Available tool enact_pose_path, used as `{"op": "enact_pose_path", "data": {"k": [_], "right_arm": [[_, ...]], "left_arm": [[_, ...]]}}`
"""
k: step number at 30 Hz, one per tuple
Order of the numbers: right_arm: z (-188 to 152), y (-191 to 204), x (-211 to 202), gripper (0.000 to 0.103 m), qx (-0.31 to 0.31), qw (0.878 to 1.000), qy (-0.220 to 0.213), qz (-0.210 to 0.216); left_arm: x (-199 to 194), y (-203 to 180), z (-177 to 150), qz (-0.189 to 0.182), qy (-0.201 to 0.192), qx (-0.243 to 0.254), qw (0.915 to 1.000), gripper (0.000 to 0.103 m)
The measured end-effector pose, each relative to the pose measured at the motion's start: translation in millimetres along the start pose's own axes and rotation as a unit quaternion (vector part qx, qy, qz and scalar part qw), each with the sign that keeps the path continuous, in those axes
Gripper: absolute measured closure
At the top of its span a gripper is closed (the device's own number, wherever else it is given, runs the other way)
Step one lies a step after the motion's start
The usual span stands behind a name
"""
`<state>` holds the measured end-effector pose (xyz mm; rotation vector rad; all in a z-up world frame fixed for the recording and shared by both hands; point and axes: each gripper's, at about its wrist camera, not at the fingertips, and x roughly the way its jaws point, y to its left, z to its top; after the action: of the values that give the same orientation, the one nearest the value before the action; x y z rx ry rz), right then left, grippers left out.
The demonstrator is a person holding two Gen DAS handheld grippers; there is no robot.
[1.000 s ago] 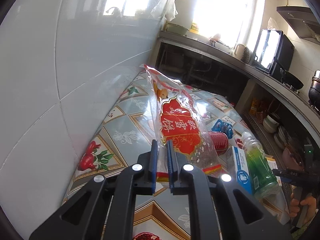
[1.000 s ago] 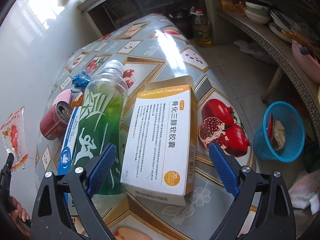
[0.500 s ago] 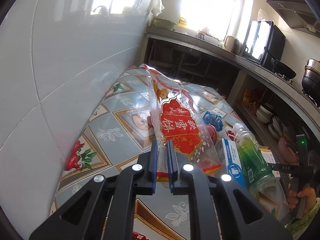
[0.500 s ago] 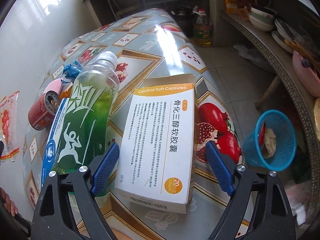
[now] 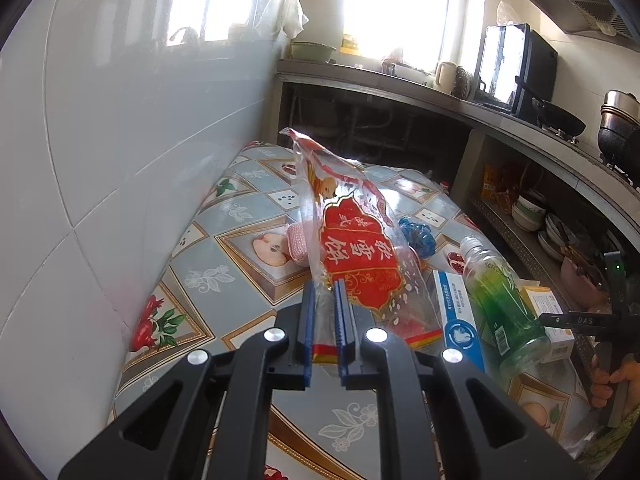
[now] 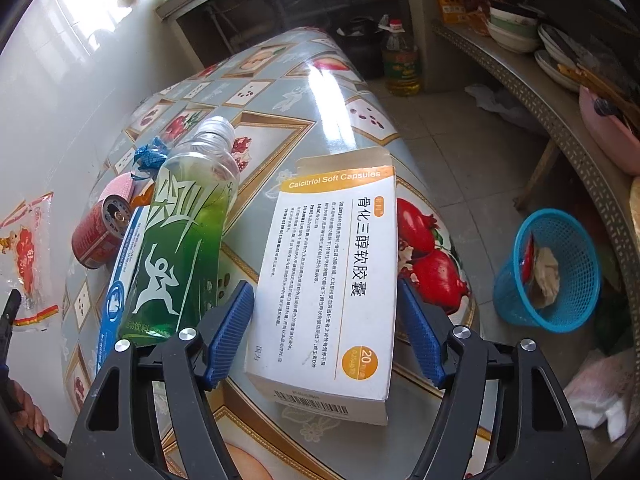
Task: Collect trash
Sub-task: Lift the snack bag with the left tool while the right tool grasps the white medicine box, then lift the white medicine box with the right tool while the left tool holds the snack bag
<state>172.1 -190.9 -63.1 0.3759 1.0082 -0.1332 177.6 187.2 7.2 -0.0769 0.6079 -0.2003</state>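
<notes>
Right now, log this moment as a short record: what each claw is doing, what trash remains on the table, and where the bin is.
left claw: shut on the snack bag, held up above the table
right claw: jaws astride the capsule box, closing in, pads not yet pressing
box state: lying flat near the table edge, far flap open
other trash on table: green bottle, blue box under it, red can, blue wrapper
bin: blue basket on the floor beside the table, some trash inside
</notes>
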Motion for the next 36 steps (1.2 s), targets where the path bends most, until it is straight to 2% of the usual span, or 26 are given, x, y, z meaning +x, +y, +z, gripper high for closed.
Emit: {"op": "enact_pose_path", "data": {"k": [17,36], "right_arm": [[-1.0,-10.5,-44.9,0.035,0.013,0.999,-0.045,0.028],[-6.7,-8.2,-72.5,0.035,0.011,0.996,-0.076,0.051]], "left_arm": [[3.8,-12.4,1.3,0.009,0.007,0.011,0.9999,0.094],[-16.2,-25.2,6.1,0.014,-0.016,0.024,0.9995,0.095]]}}
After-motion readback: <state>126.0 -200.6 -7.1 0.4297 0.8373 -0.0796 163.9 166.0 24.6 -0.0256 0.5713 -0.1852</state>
